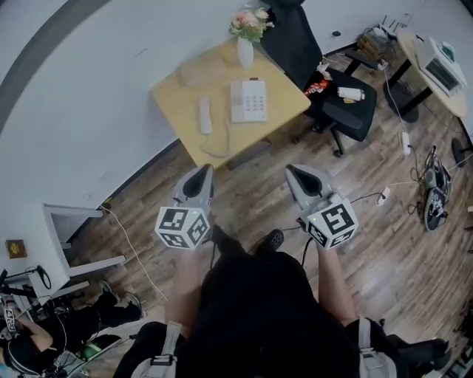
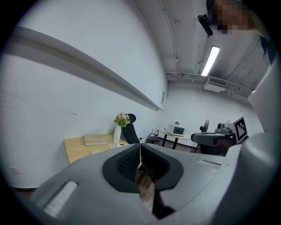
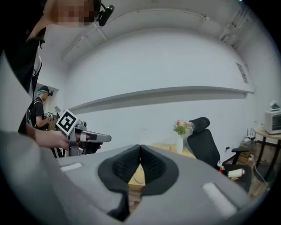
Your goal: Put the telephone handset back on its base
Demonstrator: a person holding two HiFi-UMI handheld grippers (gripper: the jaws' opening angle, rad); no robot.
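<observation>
Two grippers you are holding low over the wooden floor (image 1: 384, 251): the left gripper (image 1: 205, 171) and right gripper (image 1: 291, 171), each with jaws closed on nothing. Beyond, on the yellow table (image 1: 171, 94), the slim white handset (image 1: 205, 115) is lying flat, just left of its white keypad base (image 1: 248, 100).

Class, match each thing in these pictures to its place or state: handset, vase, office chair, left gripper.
Things:
1 handset
2 vase
3 office chair
4 left gripper

Places or states:
A jaws shut, nothing between them
B lying on the table beside the telephone base
C on the floor next to the table
D upright, holding flowers

Pairs: 1-B; 2-D; 3-C; 4-A
</observation>
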